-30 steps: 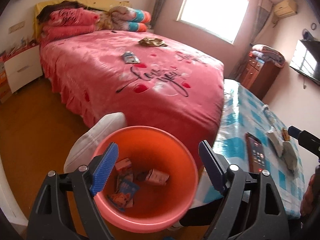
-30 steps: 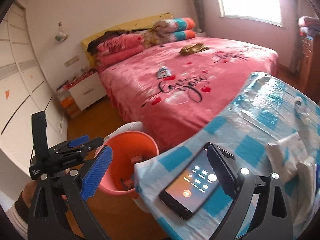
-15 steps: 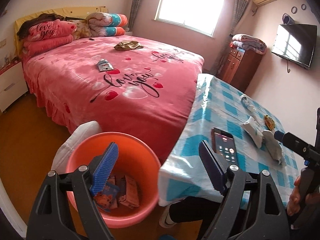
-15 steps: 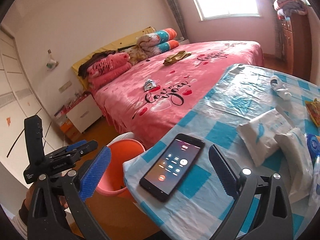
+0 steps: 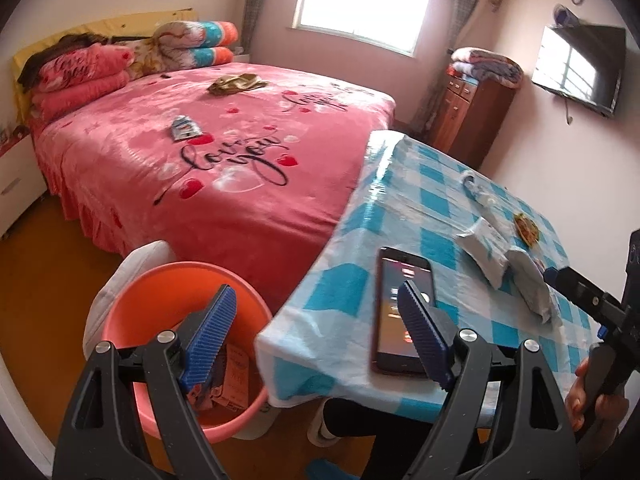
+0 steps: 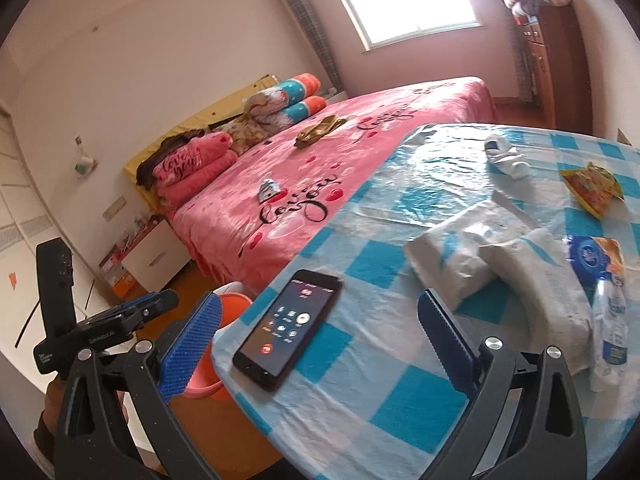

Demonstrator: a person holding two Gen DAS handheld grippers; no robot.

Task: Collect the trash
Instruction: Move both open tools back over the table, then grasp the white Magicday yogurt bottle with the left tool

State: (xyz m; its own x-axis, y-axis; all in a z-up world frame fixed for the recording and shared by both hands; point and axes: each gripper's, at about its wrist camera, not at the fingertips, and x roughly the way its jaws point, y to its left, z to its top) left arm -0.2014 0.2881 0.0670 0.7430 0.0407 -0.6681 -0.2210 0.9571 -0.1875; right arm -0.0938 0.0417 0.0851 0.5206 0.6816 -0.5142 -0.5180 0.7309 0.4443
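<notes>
A bedroom seen from two hand-held grippers; at far left, on the wooden floor, an orange bucket (image 5: 132,320) stands just beside the foot of the bed and the counter's corner, with crumpled wrappers and small cartons (image 5: 236,376) lying in its bottom; the left hand-held gripper (image 5: 316,334) hovers over the bucket's rim and the counter's edge, its blue pads spread wide with nothing between them; behind, the bed (image 5: 224,184) under a pink cover carries a small silver-blue wrapper (image 5: 184,127) near its middle and a crumpled golden wrapper (image 5: 236,83) farther back, well apart; to the right, the counter (image 6: 400,412), under a blue-and-white checked cloth, holds a lit phone (image 6: 290,326) near its front edge; the right hand-held gripper (image 6: 320,344) hangs above that phone, its jaws having just been opening and now wide, gripping nothing; farther right lie two white tissue packs (image 6: 480,264) touching each other, a small white bottle (image 6: 506,156) behind them, a yellow snack wrapper (image 6: 592,188), and at the far edge a blue-and-orange packet (image 6: 596,258) just beside a crushed plastic bottle (image 6: 610,332).
</notes>
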